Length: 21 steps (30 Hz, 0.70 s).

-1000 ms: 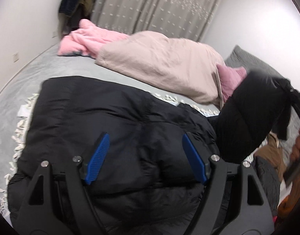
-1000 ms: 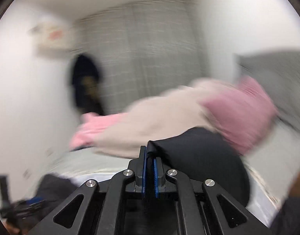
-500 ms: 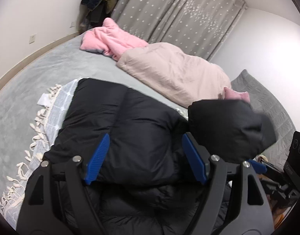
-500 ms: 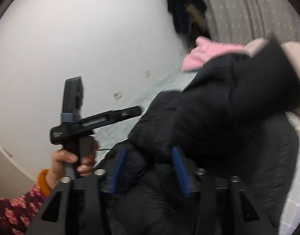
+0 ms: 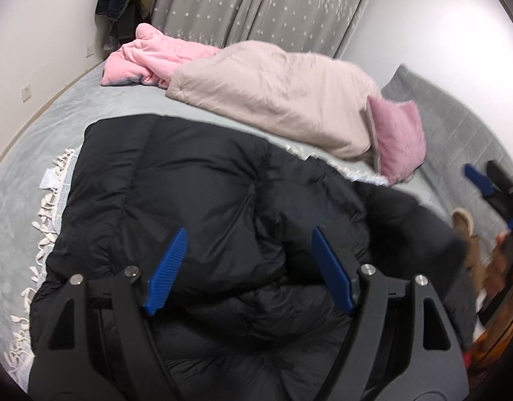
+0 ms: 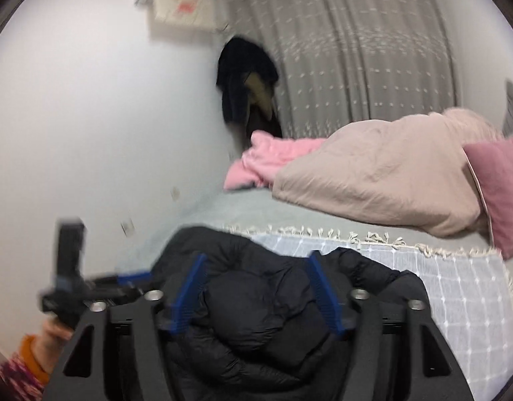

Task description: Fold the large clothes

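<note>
Sleeve laid across jacket point(image 5: 196, 200); right gripper point(image 6: 254, 292) opening, unloaded; left gripper point(image 5: 248, 269) spread, empty. Next: grab hem, fold up.

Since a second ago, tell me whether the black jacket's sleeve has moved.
Yes. The sleeve was held up in front of the pink pillow; now it lies folded over the black jacket, below the pillow. The right gripper is opening.

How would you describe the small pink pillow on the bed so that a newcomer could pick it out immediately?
Start at the grey bed and follow the long beige duvet to its end nearest the headboard. The pink pillow leans there: darker and smoother than the crumpled light pink blanket at the duvet's other end.
</note>
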Each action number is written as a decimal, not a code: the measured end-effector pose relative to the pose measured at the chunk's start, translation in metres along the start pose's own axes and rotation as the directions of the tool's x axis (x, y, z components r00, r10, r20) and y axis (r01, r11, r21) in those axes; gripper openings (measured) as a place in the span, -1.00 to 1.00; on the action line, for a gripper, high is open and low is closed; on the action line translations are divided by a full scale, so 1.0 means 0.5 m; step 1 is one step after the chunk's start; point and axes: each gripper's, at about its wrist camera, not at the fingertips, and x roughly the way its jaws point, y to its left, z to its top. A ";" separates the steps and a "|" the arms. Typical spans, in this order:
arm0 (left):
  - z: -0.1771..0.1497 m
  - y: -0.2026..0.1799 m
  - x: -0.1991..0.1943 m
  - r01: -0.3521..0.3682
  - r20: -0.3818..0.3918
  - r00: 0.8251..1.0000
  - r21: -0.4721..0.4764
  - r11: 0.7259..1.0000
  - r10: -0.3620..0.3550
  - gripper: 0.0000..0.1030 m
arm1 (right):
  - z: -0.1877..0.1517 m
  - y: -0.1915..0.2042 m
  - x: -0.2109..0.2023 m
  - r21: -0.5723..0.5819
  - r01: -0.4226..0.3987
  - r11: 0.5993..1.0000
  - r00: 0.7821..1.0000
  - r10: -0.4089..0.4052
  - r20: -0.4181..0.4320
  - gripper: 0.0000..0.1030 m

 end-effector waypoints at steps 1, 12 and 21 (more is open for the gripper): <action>-0.005 -0.001 0.002 -0.003 -0.004 1.000 0.002 1.000 0.003 0.50 | -0.004 -0.031 -0.024 0.015 0.024 1.000 1.000 -0.024 0.005 0.63; -0.072 -0.043 -0.023 0.007 -0.016 1.000 0.055 0.998 -0.006 0.50 | -0.225 -0.372 -0.220 0.303 0.180 0.936 0.982 -0.151 -0.117 0.66; -0.111 -0.043 -0.080 -0.006 0.044 0.999 0.041 0.999 0.004 0.51 | -0.387 -0.476 -0.164 0.436 0.202 0.877 0.963 -0.098 -0.249 0.66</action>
